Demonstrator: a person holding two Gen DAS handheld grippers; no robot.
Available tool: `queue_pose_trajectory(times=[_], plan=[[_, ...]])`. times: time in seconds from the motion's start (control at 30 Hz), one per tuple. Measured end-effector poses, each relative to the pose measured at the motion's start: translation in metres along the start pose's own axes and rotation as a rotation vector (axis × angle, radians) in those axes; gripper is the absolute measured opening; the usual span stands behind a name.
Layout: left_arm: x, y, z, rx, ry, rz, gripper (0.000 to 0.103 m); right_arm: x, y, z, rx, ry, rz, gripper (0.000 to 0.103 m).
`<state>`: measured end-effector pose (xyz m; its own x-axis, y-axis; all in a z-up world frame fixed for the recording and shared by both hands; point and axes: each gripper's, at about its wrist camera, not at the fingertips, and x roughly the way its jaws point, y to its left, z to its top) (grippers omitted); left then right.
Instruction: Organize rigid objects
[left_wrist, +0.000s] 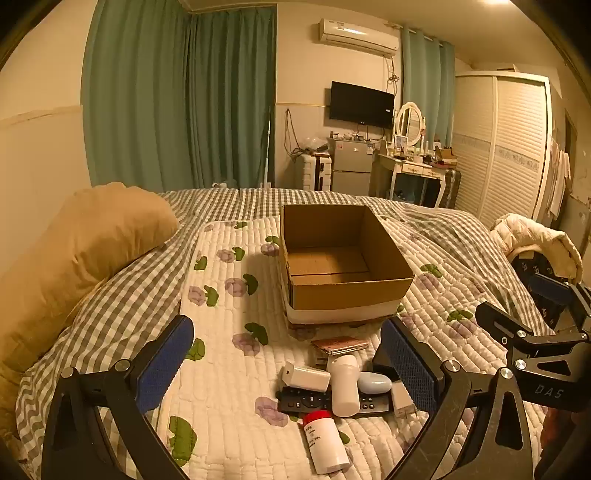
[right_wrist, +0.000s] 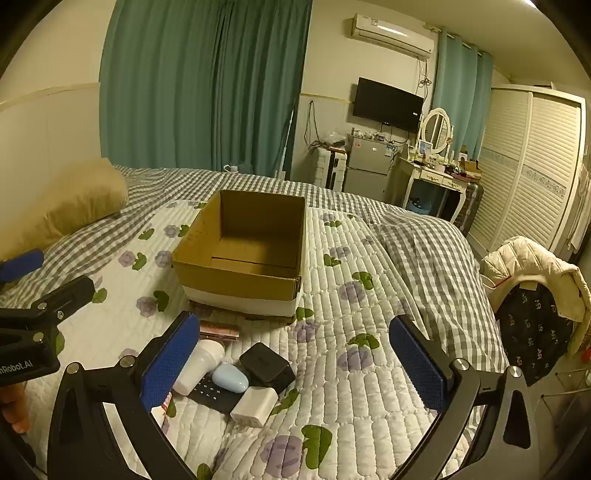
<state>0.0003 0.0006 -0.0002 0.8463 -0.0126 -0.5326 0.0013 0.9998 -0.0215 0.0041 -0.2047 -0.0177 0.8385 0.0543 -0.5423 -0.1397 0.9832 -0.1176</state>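
A small heap of rigid items lies on the floral quilt (left_wrist: 221, 387) just in front of an open cardboard box (left_wrist: 343, 291), near the bed's close edge. At the bottom of the heap a black remote control (left_wrist: 306, 400) lies flat, its long axis running left to right across the left wrist view. Across it lies a white cylindrical bottle (left_wrist: 344, 384), long axis running toward the box and away from it. A red-capped white bottle (left_wrist: 325, 441) lies on its side nearest the camera, cap end pointing toward the heap, base toward the viewer. A white charger block (left_wrist: 306, 376) sits at the remote's left end, a pale blue oval case (left_wrist: 373, 382) just right of the cylinder, and a pinkish flat case (left_wrist: 340, 345) closest to the box. From the right wrist view a black square box (right_wrist: 264, 363) touches the blue case, with another white adapter (right_wrist: 255, 406) in front. The box stands upright, mouth open, nothing visible inside. The left gripper (left_wrist: 288, 365) hangs above the heap with its blue pads spread wide, holding nothing; the right gripper (right_wrist: 295, 363) is likewise spread wide and empty, to the heap's right. A tan pillow (left_wrist: 81, 258) lies well to the left.
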Motion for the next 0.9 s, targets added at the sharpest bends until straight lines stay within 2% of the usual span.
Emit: queue_pose_trajectory(times=[0.9], plan=[[0.0017, -0.0025, -0.0065, -0.017, -0.004, 0.008, 0.103, 0.0049, 0.0038, -0.0076, -0.003, 0.017, 0.006, 0.103]])
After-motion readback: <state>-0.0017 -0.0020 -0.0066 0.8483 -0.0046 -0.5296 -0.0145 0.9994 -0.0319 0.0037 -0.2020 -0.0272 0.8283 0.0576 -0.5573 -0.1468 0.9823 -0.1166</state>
